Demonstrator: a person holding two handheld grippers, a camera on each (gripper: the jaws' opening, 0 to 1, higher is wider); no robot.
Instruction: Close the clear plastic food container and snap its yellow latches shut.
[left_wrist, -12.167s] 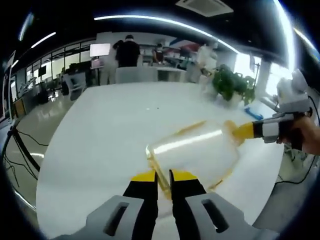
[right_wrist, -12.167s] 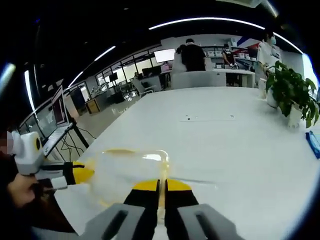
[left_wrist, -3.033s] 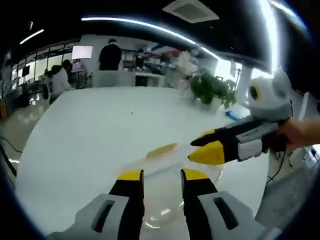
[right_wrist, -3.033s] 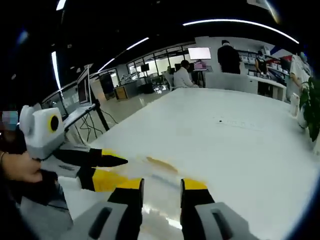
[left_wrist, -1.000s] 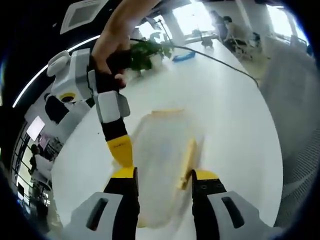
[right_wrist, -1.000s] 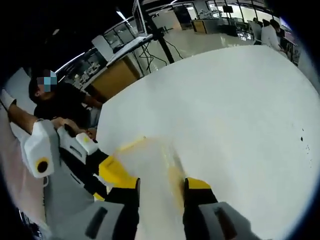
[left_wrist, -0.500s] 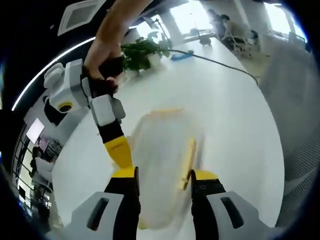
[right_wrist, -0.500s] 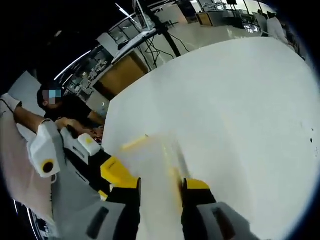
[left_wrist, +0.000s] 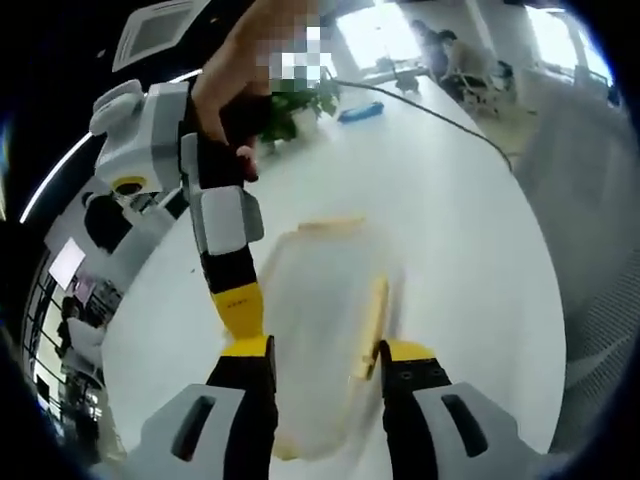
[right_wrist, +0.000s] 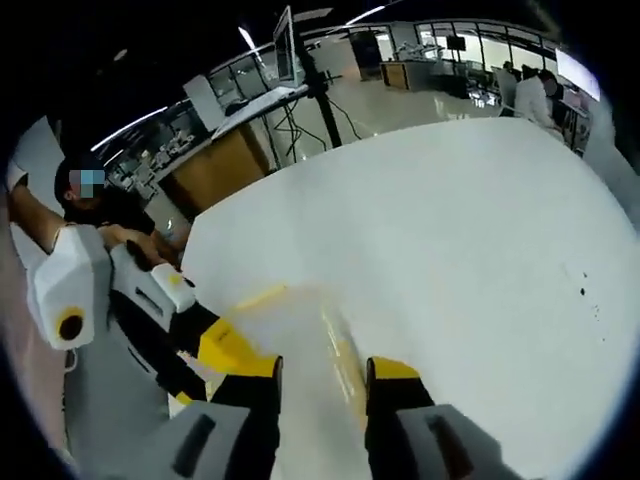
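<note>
Here the clear food container lies on the white table near its edge, long axis running away between the parted jaws of the left gripper; the right gripper, jaws also apart, straddles its yellow latch.

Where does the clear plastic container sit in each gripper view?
Left gripper view: the container sits low centre, between that view's own tongs, yellow latch on its right.
Right gripper view: container low centre, between the tongs.
Shared landmark: the white table.
</note>
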